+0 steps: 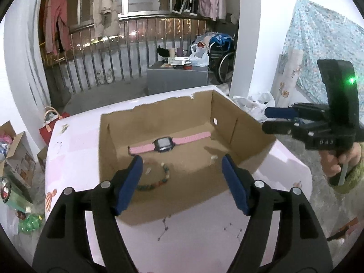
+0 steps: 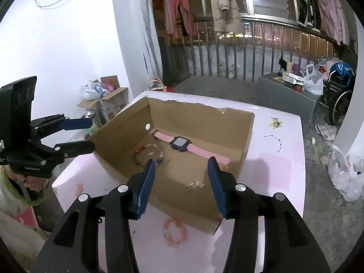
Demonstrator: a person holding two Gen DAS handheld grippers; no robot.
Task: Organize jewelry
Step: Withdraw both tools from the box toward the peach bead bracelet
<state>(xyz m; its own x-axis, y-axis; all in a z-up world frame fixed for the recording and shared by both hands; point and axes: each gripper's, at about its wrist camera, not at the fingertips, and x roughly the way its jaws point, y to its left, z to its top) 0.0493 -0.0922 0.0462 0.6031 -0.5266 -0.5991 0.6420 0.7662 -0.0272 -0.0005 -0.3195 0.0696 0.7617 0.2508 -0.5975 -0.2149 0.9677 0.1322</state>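
Both tongs, left tongs (image 1: 182, 179) and right tongs (image 2: 182, 182), released and empty; withdraw clear of box (image 1: 227, 104); leave watch (image 1: 164, 145) and bracelet (image 1: 159, 179) undisturbed.

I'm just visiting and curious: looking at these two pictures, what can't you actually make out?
- Bracelet: in the left wrist view, its near end is hidden behind the left gripper pad.
- Small clear piece in the box: too small to identify in the right wrist view.
- Watch screen: too blurred to read in either view.
- Person: only hands and sleeves show, cut off at the picture edges.
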